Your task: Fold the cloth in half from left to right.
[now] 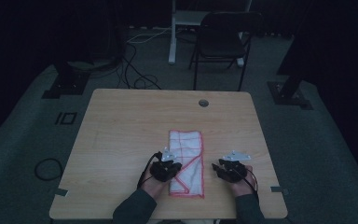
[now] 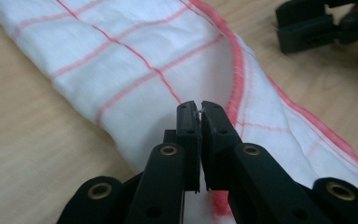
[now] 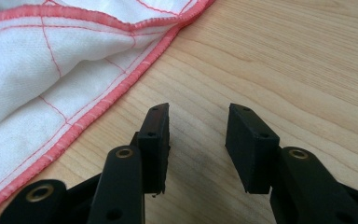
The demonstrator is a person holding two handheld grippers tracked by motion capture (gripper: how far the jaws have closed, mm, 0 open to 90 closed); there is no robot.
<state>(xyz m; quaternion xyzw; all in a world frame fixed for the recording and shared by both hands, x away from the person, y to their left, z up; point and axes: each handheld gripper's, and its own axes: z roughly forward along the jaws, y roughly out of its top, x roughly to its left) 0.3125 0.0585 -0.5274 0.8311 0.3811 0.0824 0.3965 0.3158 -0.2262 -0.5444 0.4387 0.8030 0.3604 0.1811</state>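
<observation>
White cloth (image 2: 135, 60), laid lengthwise away from the person, is pinched at its near end by the left gripper (image 2: 199, 108). The right gripper (image 3: 198, 123) is held half-open, empty, beside its right hem.

The folded cotton cloth (image 1: 185, 161) is white, crossed by thin red lines in a wide check, and hemmed all round in a brighter pinkish-red stitched border — the colour strongest along the folded edge. The wooden table (image 1: 121, 126) beneath it is pale tan with a fine, straight grain. Both plastic grippers, left (image 2: 199, 108) and right (image 3: 198, 122), are matt black — small brass-coloured rivets dot their arms. The folding chair (image 1: 221, 39) beyond is black; the carpeted floor (image 1: 23, 140) is dull grey.
</observation>
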